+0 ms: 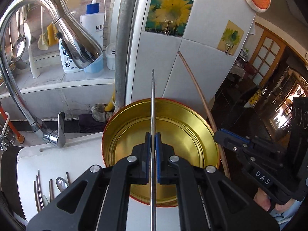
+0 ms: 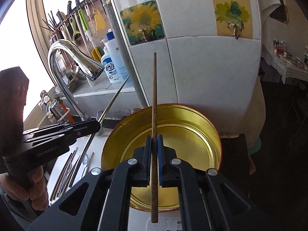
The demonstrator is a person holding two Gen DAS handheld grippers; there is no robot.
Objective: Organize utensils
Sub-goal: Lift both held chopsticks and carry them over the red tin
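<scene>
My left gripper [image 1: 153, 134] is shut on a thin metal chopstick [image 1: 153, 104] that stands up over the round gold tin [image 1: 119, 127]. My right gripper [image 2: 154, 137] is shut on a brown wooden chopstick [image 2: 154, 96], held above the same gold tin [image 2: 192, 113]. The right gripper [image 1: 221, 131] shows at the tin's right rim in the left wrist view, with its wooden chopstick [image 1: 194, 88] slanting up. The left gripper [image 2: 97, 124] shows left of the tin in the right wrist view, its metal chopstick [image 2: 113, 100] pointing up and to the right. Nothing lies inside the tin.
More chopsticks and a spoon [image 1: 62, 182] lie on a white board [image 1: 77, 154] left of the tin; the chopsticks [image 2: 65, 171] also show in the right wrist view. A chrome faucet [image 1: 38, 3] arches over the sink at left. A white tiled wall [image 1: 192, 57] and a grey pipe [image 1: 123, 38] stand behind.
</scene>
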